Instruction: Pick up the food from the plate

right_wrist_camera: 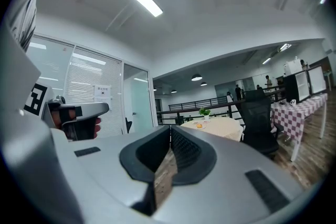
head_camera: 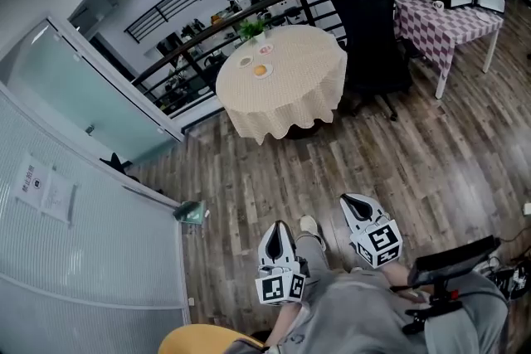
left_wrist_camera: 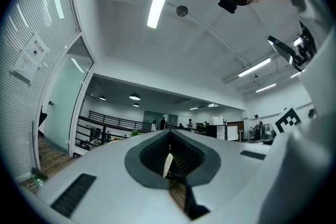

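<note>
Jaws clenched on nothing, my left gripper (head_camera: 278,228) and right gripper (head_camera: 355,203) hang low over the wood floor (head_camera: 431,162), well apart from the round cloth-covered surface (head_camera: 290,95), where the orange food (head_camera: 260,69) sits on its small plate (head_camera: 267,75) near a potted plant (head_camera: 253,31). The risk from here, as I judge it: arriving with the jaws closed would shove the food or skid the plate on the loose cloth, and the black office chair (head_camera: 373,29) just beside the surface could snag an arm on the way in
</note>
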A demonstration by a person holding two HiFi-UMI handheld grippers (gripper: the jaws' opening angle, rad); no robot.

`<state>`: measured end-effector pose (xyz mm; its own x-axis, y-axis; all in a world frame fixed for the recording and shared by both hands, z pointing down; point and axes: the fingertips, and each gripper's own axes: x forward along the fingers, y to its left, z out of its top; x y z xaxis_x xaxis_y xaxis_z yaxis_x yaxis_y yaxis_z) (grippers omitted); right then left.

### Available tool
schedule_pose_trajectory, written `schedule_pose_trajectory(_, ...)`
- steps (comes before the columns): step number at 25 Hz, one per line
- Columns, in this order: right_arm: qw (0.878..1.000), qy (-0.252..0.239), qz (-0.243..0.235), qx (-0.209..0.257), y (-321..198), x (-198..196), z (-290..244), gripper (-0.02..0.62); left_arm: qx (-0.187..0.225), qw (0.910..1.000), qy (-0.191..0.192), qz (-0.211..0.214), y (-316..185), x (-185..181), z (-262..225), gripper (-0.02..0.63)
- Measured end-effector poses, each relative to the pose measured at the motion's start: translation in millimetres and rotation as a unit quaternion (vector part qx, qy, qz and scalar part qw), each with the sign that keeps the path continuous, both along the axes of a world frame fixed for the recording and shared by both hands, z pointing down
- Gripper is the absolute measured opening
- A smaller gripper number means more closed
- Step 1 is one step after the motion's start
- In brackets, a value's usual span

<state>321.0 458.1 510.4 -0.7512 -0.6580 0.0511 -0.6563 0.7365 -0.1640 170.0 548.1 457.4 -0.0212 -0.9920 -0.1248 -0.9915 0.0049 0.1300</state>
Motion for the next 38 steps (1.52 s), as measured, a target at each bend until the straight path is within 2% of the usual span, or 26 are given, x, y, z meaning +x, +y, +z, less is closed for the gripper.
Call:
schedule_pose_trajectory(9, 1.000, 0.003, 0.017, -0.004, -52, -2, 21, 0.015, -0.006, 1.0000, 0.002, -0.004, -58, -26, 21, 0.012)
schedule_pose_trajectory(16, 0.999, 0.021, 0.036, -0.005, -103, -33, 26, 0.015, -0.011, 0.9999, 0.012, -0.003, -116, -71, 34, 0.012)
schedule_pose_trajectory(18, 0.999, 0.028, 0.042, -0.002, -121, -46, 26, 0.015, -0.006, 0.9999, 0.005, 0.015, -138, -81, 37, 0.012)
schedule_pose_trajectory(24, 0.998, 0.052, 0.041, 0.009, -177, -104, 19, 0.015, -0.004, 0.9950, -0.056, 0.083, -209, -110, 42, 0.012)
schedule_pose_trajectory(30, 0.995, 0.077, 0.063, 0.032, -245, -151, -4, 0.015, -0.021, 0.9873, -0.052, 0.149, -271, -145, 40, 0.012)
schedule_pose_trajectory(38, 0.988, 0.117, 0.062, 0.074, -313, -217, -16, 0.015, -0.018, 0.9850, -0.061, 0.161, -337, -215, 36, 0.012)
